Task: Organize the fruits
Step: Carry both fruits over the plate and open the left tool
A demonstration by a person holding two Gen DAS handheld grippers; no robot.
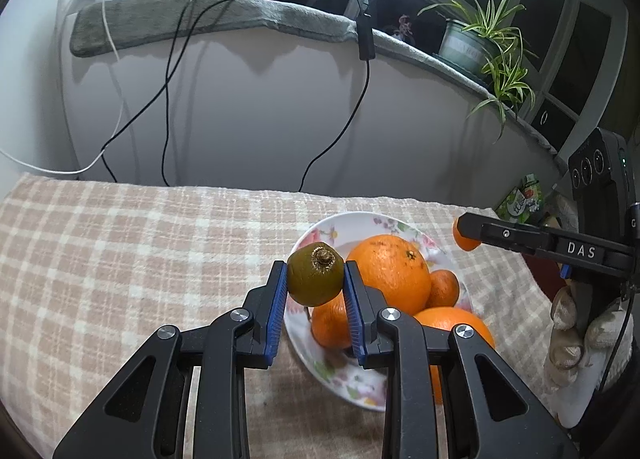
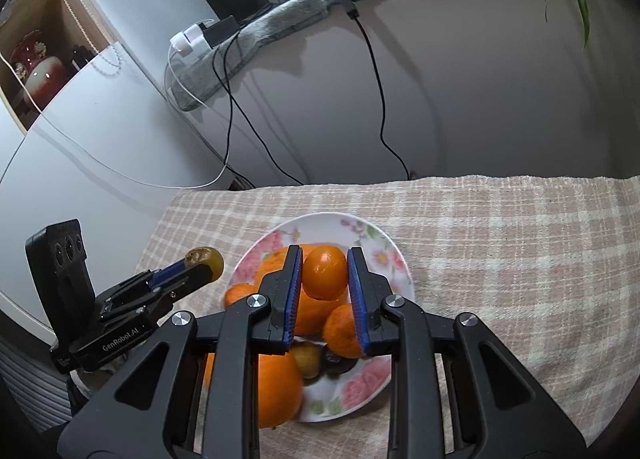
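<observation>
The left tongs [image 1: 315, 279] clench a kiwi [image 1: 315, 279] and the right tongs [image 2: 325, 275] a small orange [image 2: 325, 273], both just above the floral plate [image 2: 362, 387] of oranges [image 1: 390, 273] on the bench [image 1: 120, 259]. Lower each into a gap before letting go, lest piled fruit roll off.

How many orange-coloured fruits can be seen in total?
5. One small fruit in the right gripper; four on the plate: two large, two small. Others may be hidden.
</observation>
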